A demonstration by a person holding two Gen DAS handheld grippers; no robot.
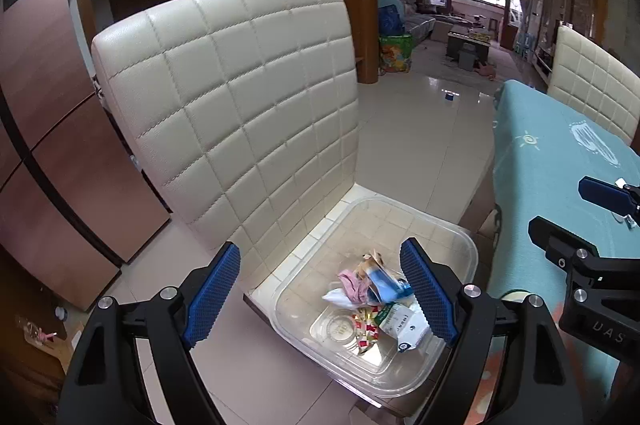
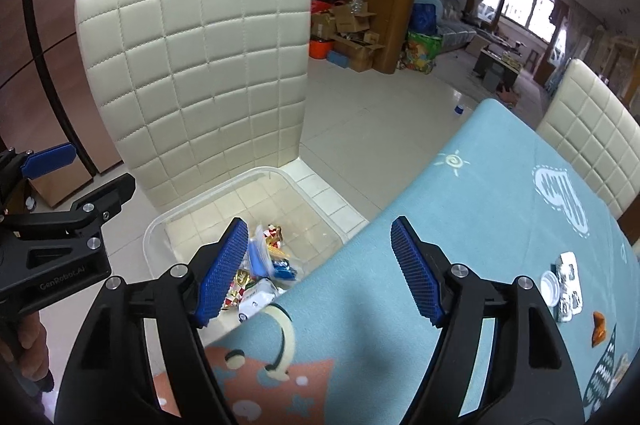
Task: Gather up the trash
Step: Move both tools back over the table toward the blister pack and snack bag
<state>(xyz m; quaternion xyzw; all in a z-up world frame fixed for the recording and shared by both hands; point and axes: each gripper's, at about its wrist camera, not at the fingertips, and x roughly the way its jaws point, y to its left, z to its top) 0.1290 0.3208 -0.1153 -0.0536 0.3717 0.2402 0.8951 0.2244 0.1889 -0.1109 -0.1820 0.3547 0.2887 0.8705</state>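
A clear plastic bin (image 1: pixel 452 225) stands on the seat of a cream quilted chair (image 1: pixel 240 97). Inside it lie trash pieces: a pink wrapper (image 1: pixel 354 285), a blue wrapper (image 1: pixel 382 281), a white packet (image 1: pixel 404 325) and red-gold wrappers (image 1: pixel 366 329). My left gripper (image 1: pixel 320 261) hovers open above the bin, nothing between its pads. My right gripper (image 2: pixel 319 225) is open and empty over the table's edge beside the bin (image 2: pixel 160 221). A blue wrapper (image 2: pixel 258 257) looks blurred by its left finger. On the table lie a white cap (image 2: pixel 552 285), a silvery wrapper (image 2: pixel 570 279) and an orange wrapper (image 2: pixel 599 329).
The table with a teal cloth (image 2: pixel 460 185) runs along the right of the chair. A second cream chair (image 2: pixel 592 129) stands behind it. A brown cabinet (image 1: pixel 60 145) is at the left. Glossy tiled floor (image 1: pixel 420 113) stretches toward boxes and a sofa far back.
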